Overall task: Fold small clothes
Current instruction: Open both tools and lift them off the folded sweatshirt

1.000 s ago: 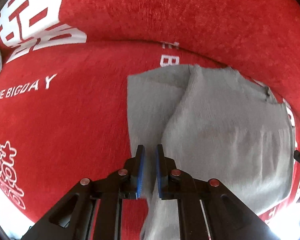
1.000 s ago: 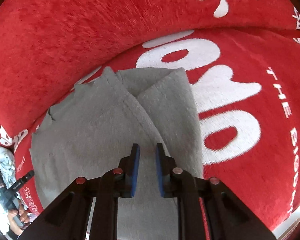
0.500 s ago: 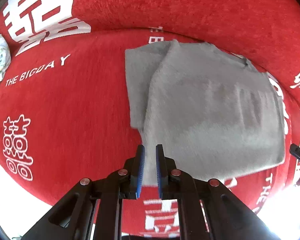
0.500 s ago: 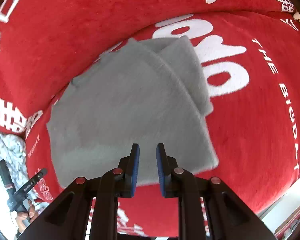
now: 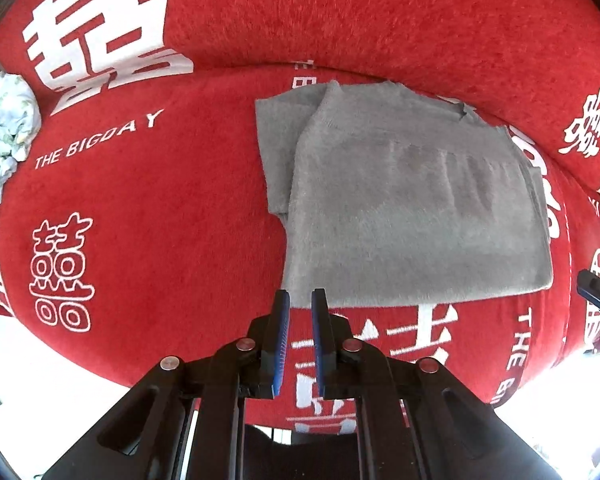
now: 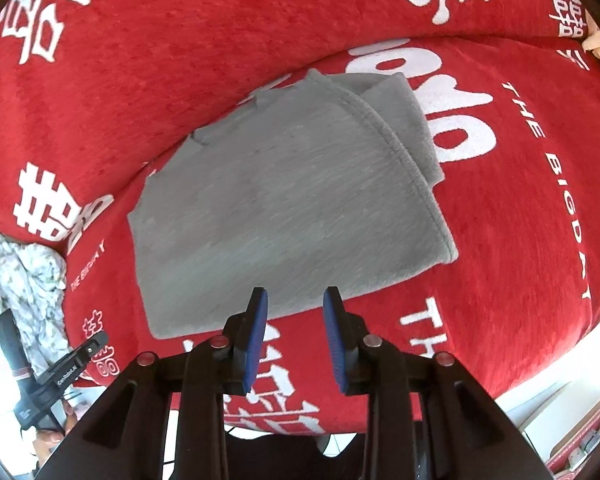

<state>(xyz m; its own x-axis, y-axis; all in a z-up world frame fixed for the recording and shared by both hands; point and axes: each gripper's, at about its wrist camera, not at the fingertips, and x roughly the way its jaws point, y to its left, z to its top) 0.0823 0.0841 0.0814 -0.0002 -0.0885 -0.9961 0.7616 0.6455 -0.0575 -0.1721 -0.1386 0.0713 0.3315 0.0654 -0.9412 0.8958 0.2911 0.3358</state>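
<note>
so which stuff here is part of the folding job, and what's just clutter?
Job:
- grey folded garment
- left claw, nearly shut, empty
- right claw, opening, empty

Lying about:
- crumpled pale floral cloth
- red printed sofa cover underneath

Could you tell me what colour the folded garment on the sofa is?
Plain grey garment, clearest in the left wrist view.

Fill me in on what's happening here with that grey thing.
A person is folding clothes with two handheld grippers. The grey garment lies folded on the red blanket, and nothing holds it. The left gripper is shut and empty above its near edge; the right gripper is opening, also empty.
</note>
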